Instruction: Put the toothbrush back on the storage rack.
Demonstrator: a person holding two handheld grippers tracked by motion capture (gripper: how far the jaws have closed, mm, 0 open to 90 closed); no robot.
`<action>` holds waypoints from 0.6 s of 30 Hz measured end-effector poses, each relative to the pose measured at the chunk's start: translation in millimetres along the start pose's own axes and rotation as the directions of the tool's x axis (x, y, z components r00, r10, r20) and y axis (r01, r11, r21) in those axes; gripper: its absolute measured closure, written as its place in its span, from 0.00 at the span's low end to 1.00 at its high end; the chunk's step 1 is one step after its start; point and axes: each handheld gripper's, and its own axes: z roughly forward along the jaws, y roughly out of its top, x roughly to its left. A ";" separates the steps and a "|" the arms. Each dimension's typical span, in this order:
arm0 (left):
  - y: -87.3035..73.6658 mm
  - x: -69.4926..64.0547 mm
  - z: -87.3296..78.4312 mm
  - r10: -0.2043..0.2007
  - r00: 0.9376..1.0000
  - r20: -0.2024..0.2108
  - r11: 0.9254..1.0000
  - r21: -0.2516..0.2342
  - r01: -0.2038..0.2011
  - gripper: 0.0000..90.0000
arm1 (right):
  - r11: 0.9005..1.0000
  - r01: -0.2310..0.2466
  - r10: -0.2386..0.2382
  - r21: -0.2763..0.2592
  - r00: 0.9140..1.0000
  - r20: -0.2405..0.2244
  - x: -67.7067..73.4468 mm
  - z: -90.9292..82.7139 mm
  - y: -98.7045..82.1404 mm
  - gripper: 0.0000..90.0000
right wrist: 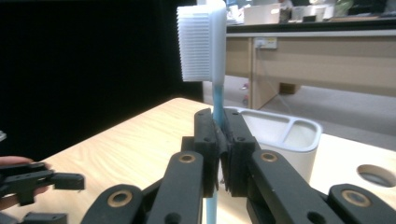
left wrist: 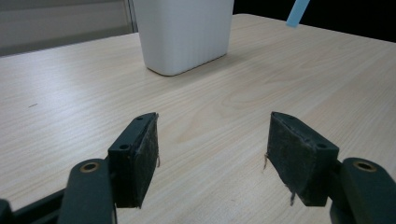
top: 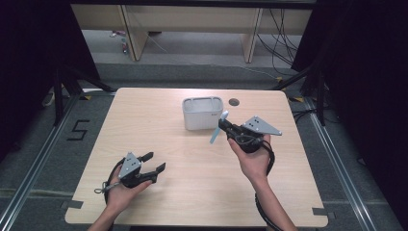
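Observation:
A light blue toothbrush (top: 217, 128) with white bristles (right wrist: 196, 44) is clamped by its handle in my right gripper (top: 223, 126), which hangs above the table just right of a white ribbed holder (top: 202, 112). In the right gripper view the brush head stands upright above the shut jaws, and the holder (right wrist: 285, 135) with its divided compartments sits behind them. My left gripper (top: 154, 161) rests low at the near left of the table, its jaws open and empty. In the left gripper view its pads (left wrist: 140, 156) frame bare wood, with the holder (left wrist: 184, 32) farther off.
A light wooden table (top: 144, 120) has a round cable hole (top: 234, 102) behind the holder. Black curtains hang at both sides. Wooden desks and cables stand on the floor beyond the far edge. The floor at the left bears a marked "5".

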 end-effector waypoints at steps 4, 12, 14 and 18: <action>-1.7 1.1 0.9 0.004 1.000 0.005 1.000 -0.015 -0.004 0.37 | 1.000 0.011 -0.011 0.001 1.000 0.022 -4.9 -0.5 2.4 0.96; -1.6 -0.7 -0.9 0.023 1.000 -0.011 1.000 -0.011 -0.023 0.37 | 1.000 0.018 -0.016 -0.026 0.998 0.060 -9.4 -0.4 8.1 0.96; -1.6 -0.8 -0.8 0.023 1.000 -0.012 1.000 -0.011 -0.023 0.37 | 0.999 0.032 -0.030 -0.037 0.998 0.058 -10.9 0.2 10.3 0.96; -1.9 -1.6 -1.2 0.026 0.999 -0.020 0.999 -0.018 -0.027 0.38 | 0.998 0.044 -0.041 -0.045 0.996 0.078 -11.9 1.3 14.8 0.96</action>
